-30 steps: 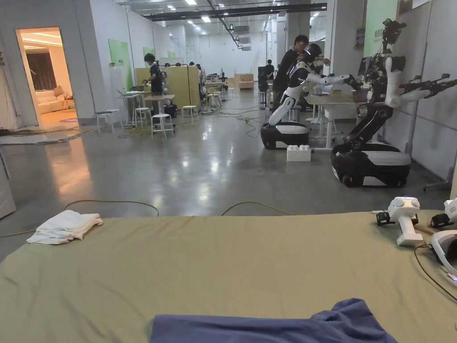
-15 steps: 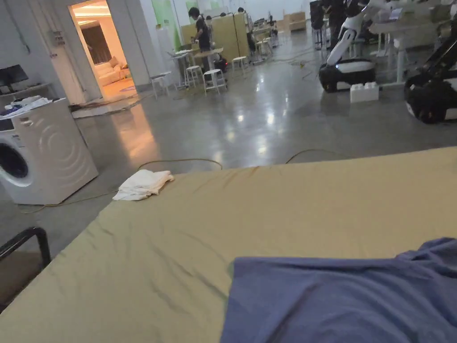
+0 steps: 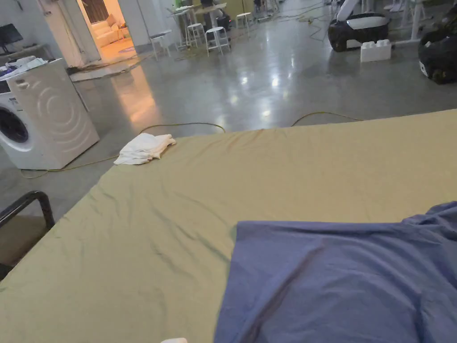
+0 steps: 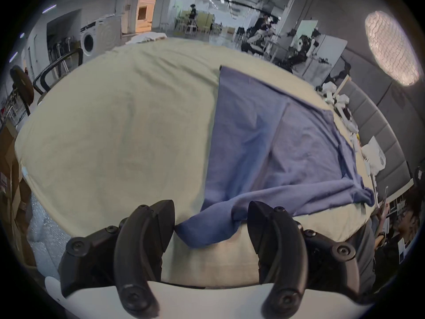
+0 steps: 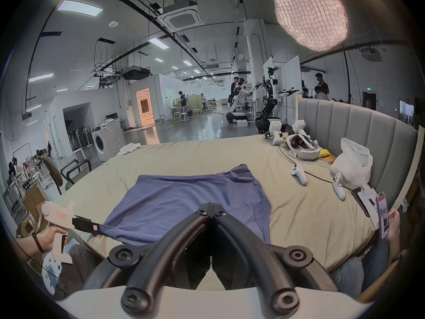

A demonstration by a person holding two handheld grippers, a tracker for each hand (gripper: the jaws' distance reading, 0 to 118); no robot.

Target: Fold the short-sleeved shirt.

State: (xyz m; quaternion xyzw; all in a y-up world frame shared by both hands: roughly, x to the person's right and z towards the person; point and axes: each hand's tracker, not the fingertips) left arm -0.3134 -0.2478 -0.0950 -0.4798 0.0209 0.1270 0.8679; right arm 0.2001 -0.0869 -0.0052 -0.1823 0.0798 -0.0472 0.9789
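Left gripper (image 4: 210, 215) fingers (image 4: 161, 218) spread apart, straddling a corner of the blue shirt (image 4: 276, 144) at the bed (image 4: 110, 128) edge. Right gripper (image 5: 212, 210) fingers pressed together, nothing visibly between them. Its own camera catches the left gripper and hand (image 5: 49, 234), the head view just shirt on bed.

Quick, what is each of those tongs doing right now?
Left tongs: open, a corner of the blue shirt lying between them.
Right tongs: closed, holding nothing visible.

A bed (image 3: 178, 250) covered in an olive sheet has folded white cloth (image 3: 143, 148) at its far corner. A white washing machine (image 3: 42, 116) stands on the glossy grey floor (image 3: 267, 85) beyond, near white stools (image 3: 213, 35).
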